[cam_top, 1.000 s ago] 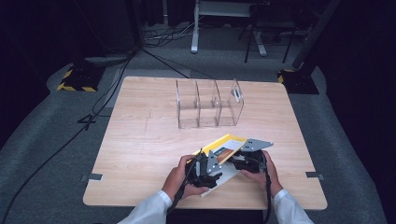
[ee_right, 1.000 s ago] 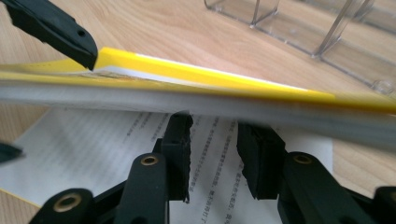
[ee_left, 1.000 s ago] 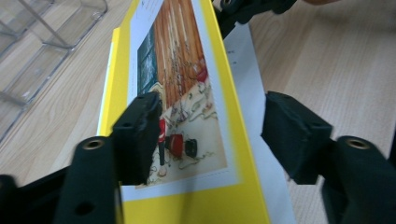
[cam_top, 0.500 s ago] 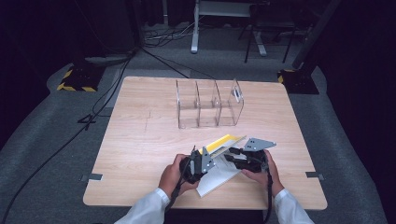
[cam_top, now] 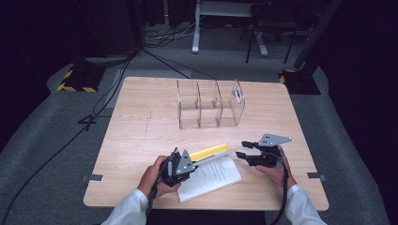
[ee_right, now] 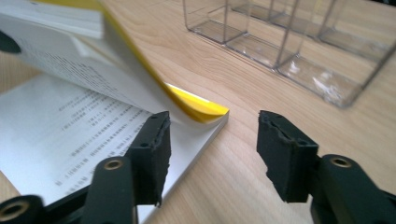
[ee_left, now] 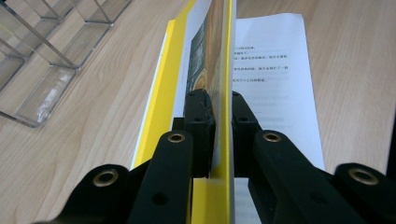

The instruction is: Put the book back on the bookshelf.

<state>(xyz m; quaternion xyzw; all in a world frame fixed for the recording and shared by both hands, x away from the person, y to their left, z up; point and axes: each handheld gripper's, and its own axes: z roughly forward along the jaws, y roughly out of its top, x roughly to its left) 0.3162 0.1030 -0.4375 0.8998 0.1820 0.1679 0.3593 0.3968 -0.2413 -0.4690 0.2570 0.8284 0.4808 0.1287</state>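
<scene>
A thin book with a yellow cover (cam_top: 211,152) lies open near the table's front edge, its white printed page (cam_top: 213,176) facing up. My left gripper (cam_top: 192,162) is shut on the edge of the yellow cover (ee_left: 227,56) and holds it lifted above the page (ee_left: 275,70); its pads (ee_left: 201,112) clamp both sides. My right gripper (cam_top: 241,148) stands open just right of the book. Its jaws have just been opening, and the book's corner (ee_right: 201,109) lies ahead of the gap (ee_right: 212,130), untouched by the pads.
A clear plastic organizer (cam_top: 209,105) with three upright compartments stands at the middle back of the wooden table (cam_top: 141,136); it also appears as the clear organizer (ee_right: 299,46) past the book. Dark floor and cables surround the table.
The two grippers have drawn apart: the right one let go of the book and moved right, the left one moved left, shut on the cover. The book now rests open on the table.
</scene>
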